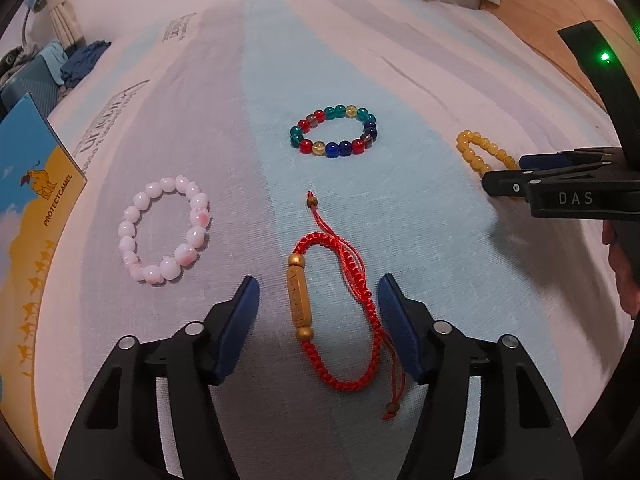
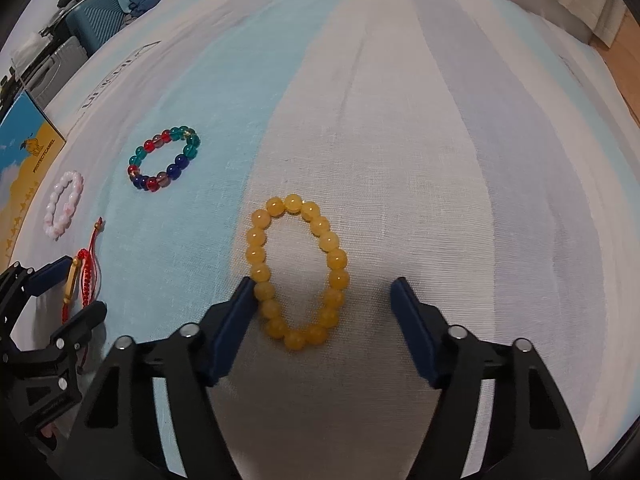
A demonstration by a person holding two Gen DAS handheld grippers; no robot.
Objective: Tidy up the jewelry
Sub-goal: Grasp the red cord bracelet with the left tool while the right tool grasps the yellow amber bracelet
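Observation:
Four bracelets lie on a striped bedsheet (image 1: 360,60). My left gripper (image 1: 318,290) is open, its jaws on either side of a red braided bracelet with a gold tube bead (image 1: 340,312). A pink-white bead bracelet (image 1: 164,230) lies to its left and a multicoloured glass bead bracelet (image 1: 334,131) beyond it. My right gripper (image 2: 322,290) is open around the near half of a yellow bead bracelet (image 2: 298,270), its left finger touching the beads. The right gripper also shows in the left wrist view (image 1: 504,176).
A blue and yellow box with camel print (image 1: 32,200) stands at the sheet's left edge. Suitcases and folded clothes (image 2: 96,4) sit beyond the far left corner. A wooden board (image 1: 540,12) borders the right side.

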